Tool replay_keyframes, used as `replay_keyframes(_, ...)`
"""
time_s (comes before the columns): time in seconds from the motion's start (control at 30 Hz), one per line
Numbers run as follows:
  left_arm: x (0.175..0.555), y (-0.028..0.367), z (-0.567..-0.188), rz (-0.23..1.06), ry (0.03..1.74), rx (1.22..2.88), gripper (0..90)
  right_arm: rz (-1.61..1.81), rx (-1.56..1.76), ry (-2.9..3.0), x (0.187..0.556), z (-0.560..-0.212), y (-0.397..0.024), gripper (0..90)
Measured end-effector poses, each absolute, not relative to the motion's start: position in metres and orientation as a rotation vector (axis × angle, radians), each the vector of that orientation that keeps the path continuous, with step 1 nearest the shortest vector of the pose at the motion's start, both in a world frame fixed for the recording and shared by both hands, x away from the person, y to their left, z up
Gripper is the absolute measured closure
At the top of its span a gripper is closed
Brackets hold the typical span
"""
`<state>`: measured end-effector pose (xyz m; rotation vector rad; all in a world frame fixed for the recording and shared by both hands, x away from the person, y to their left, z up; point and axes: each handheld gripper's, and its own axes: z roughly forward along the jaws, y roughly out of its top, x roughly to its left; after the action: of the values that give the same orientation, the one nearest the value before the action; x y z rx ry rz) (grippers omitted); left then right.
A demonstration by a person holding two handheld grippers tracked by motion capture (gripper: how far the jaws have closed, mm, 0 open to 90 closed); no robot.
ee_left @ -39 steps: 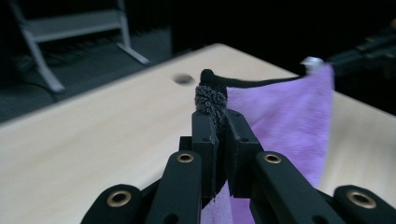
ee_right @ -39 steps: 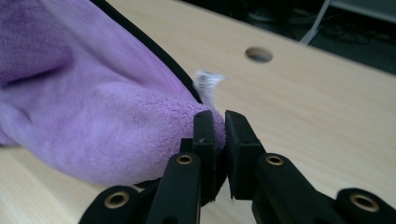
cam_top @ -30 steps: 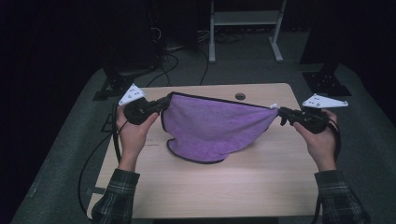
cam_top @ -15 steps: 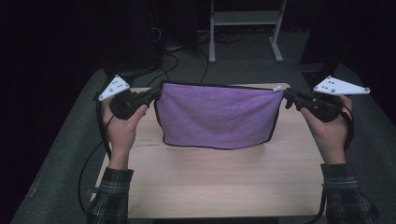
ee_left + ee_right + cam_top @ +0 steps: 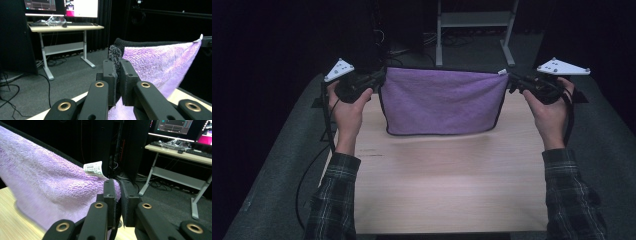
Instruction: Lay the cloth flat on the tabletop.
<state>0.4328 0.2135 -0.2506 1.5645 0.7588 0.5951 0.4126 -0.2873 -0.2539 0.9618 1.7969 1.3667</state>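
Note:
A purple towel [image 5: 442,101] with a dark hem hangs stretched flat above the far part of the wooden table [image 5: 447,185]. My left gripper [image 5: 382,77] is shut on its top left corner, and my right gripper [image 5: 510,80] is shut on its top right corner. In the left gripper view the jaws [image 5: 118,72] pinch the dark hem, and the towel [image 5: 160,65] runs off to the right. In the right gripper view the jaws [image 5: 117,195] clamp the corner beside a white label [image 5: 93,170], with the towel [image 5: 42,185] spreading left. The lower edge hangs clear of the tabletop.
A desk frame [image 5: 474,20] stands on the floor beyond the table. Another desk [image 5: 65,26] carries a keyboard and monitors. Cables lie on the grey floor at the left [image 5: 319,165]. Plaid sleeves [image 5: 332,200] reach in from the bottom edge.
Both hands rose and moved apart. The towel went from sagging in a loose curve on the table to hanging taut and flat, lifted off the wood.

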Motion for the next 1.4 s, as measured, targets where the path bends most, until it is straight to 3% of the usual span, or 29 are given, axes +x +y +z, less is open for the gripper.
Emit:
replay_keyframes(0.57,0.41,0.223,-0.319,0.44,0.803,1.7,83.8,1.36,0.98,1.95,0.387,-0.318,-0.29,82.8)
replay_keyframes(1.4,0.337,0.229,-0.41,0.215,0.874,1.832,83.8,1.28,1.011,2.227,0.319,-0.408,-0.301,82.7)
